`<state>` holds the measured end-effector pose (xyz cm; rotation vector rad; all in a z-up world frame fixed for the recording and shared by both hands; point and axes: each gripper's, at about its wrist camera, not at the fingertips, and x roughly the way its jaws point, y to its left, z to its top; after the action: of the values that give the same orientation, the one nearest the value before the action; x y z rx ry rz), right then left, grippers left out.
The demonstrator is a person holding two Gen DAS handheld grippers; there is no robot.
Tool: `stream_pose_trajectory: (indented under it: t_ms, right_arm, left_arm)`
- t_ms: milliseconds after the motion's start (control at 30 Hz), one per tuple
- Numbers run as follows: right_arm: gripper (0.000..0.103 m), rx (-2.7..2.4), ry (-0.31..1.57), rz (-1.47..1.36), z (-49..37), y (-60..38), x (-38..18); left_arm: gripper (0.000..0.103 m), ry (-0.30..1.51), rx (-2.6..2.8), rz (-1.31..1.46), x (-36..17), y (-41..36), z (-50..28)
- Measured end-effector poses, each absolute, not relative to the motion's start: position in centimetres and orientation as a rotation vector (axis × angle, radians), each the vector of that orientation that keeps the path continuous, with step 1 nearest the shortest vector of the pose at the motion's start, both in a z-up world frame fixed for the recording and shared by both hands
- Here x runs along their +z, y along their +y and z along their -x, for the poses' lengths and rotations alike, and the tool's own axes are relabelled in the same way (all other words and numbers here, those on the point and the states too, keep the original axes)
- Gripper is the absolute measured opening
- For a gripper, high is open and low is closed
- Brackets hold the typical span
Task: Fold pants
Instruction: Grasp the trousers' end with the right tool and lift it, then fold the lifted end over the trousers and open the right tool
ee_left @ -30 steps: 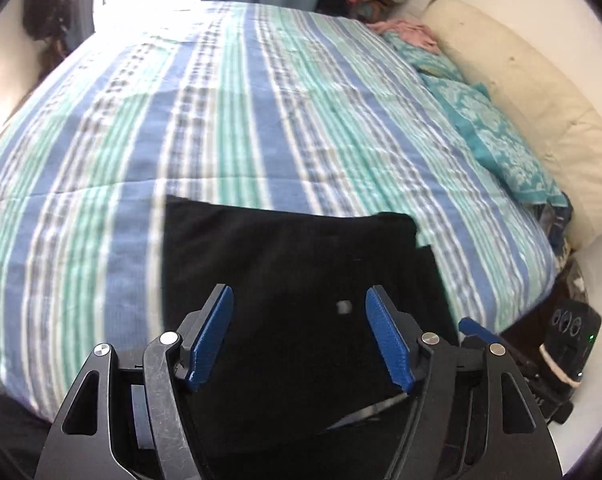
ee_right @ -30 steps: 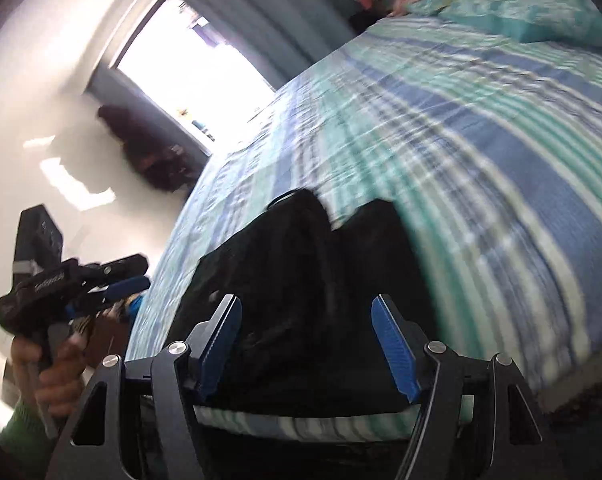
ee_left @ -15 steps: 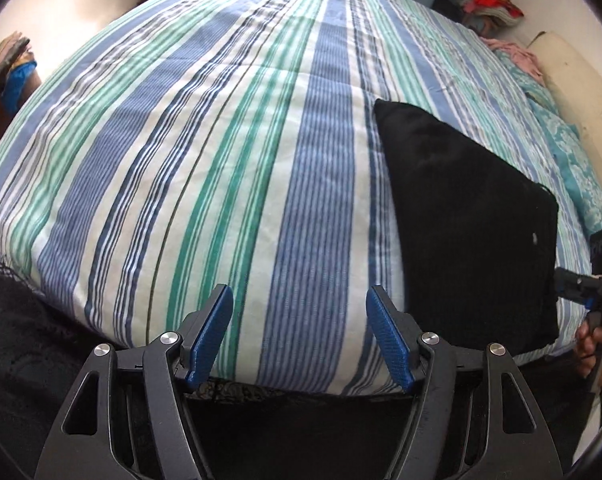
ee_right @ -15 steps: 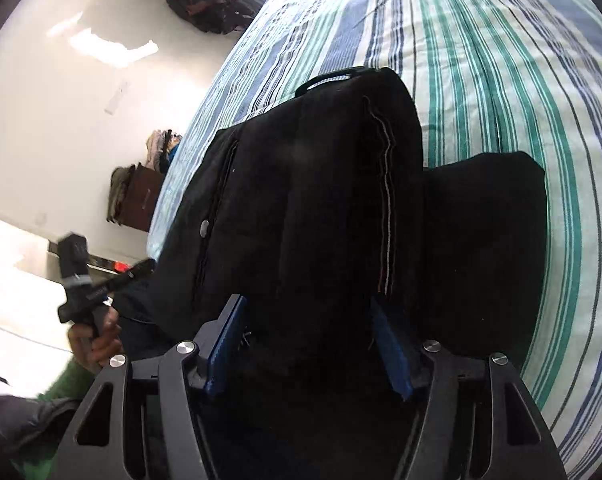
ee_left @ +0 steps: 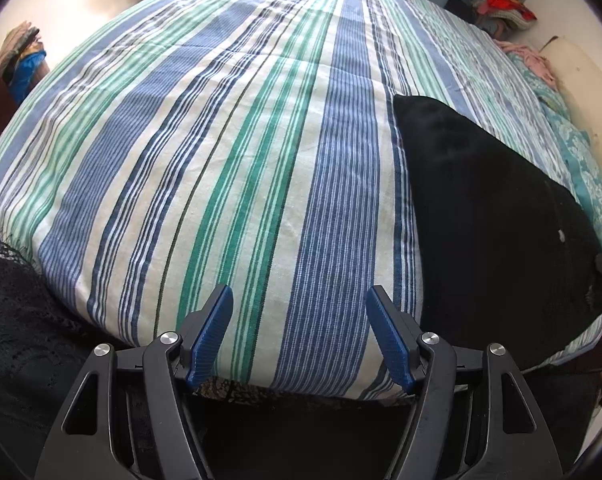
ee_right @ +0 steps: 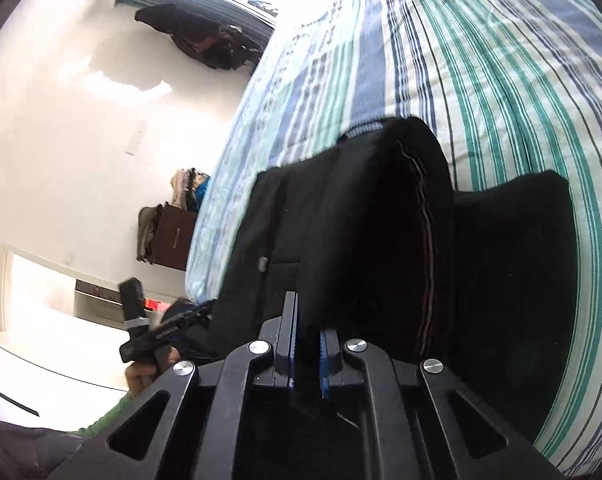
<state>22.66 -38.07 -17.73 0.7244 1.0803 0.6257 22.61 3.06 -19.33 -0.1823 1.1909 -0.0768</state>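
Note:
The folded black pants (ee_left: 485, 216) lie on the striped bedspread (ee_left: 229, 152) near its front right corner. My left gripper (ee_left: 299, 332) hangs open over bare bedspread at the bed's front edge, left of the pants, with nothing between its blue pads. In the right wrist view the pants (ee_right: 381, 232) fill the middle, a folded edge with a stitched seam raised. My right gripper (ee_right: 307, 344) is shut on the black cloth at the pants' near edge, pads pressed together on it. The left gripper (ee_right: 161, 330) shows at lower left in a hand.
Teal patterned pillows (ee_left: 585, 168) and a cream headboard cushion (ee_left: 581, 80) line the right side. Piled clothes (ee_left: 501, 8) sit at the far corner. Black lace fabric (ee_left: 17, 320) hangs at lower left. A dark wooden cabinet (ee_right: 169, 240) stands by the wall beyond the bed.
My right gripper moved in onto the pants' near edge and shut on the cloth. My left gripper swung left off the pants to bare bedspread, then stayed still and open.

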Motion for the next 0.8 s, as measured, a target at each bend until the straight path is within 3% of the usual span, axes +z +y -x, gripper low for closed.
stream_pose_trajectory:
  t_ms: [267, 467, 633, 700, 800]
  right_arm:
    - [0.009, 0.575, 1.0, -0.705, -20.0, -42.2, -13.7]
    - [0.009, 0.423, 1.034, -0.724, -18.0, -45.6, -17.1]
    - [0.009, 0.26, 1.13, -0.569, -17.8, -45.1, -21.2]
    - [0.011, 0.231, 1.124, -0.544, -18.0, -44.9, -20.8]
    - [0.031, 0.194, 1.148, -0.501, -18.5, -45.2, -19.0]
  left_arm:
    - [0.071, 1.165, -0.094, 0.185, -18.5, 2.9, -22.3]
    - [0.071, 1.151, -0.126, 0.116, -18.2, 0.9, -21.9]
    - [0.071, 1.112, -0.189, 0.016, -17.0, -2.4, -21.5]
    - [0.071, 1.087, -0.221, -0.02, -16.2, -3.8, -21.2]
    - [0.071, 1.037, -0.268, -0.064, -15.0, -5.6, -20.6]
